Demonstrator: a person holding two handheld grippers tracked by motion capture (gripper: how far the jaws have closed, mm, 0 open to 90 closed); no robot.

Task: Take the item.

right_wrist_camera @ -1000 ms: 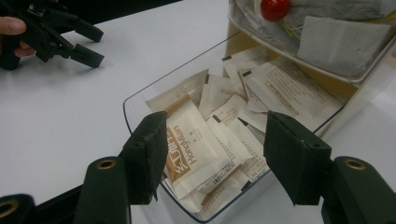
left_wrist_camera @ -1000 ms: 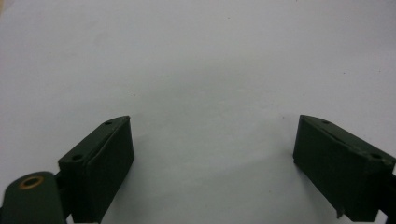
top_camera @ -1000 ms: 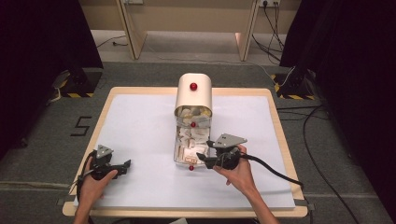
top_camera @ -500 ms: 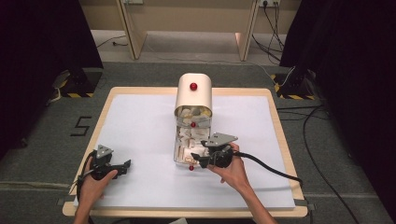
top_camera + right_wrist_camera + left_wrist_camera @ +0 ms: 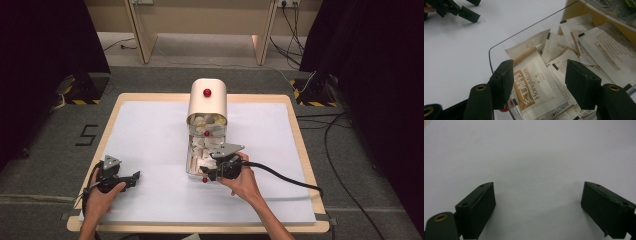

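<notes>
While right gripper [image 5: 537, 82] hovers, jaws apart, over sachet [image 5: 537, 87] in clear drawer [image 5: 499, 47] mid-surface | nothing gripped yet | left gripper [image 5: 117, 179] idle near left, jaws apart, empty.

the left gripper [image 5: 537, 210] looks down along its two black jaws, which stand wide apart with nothing between them. one jaw rises from the lower left corner, the other from the lower right. a brass-coloured rivet [image 5: 440, 217] sits at the base of the left-hand jaw. under them lies the plain white desk [image 5: 531, 152] surface, faintly speckled, with soft shadow around the jaws.
</notes>
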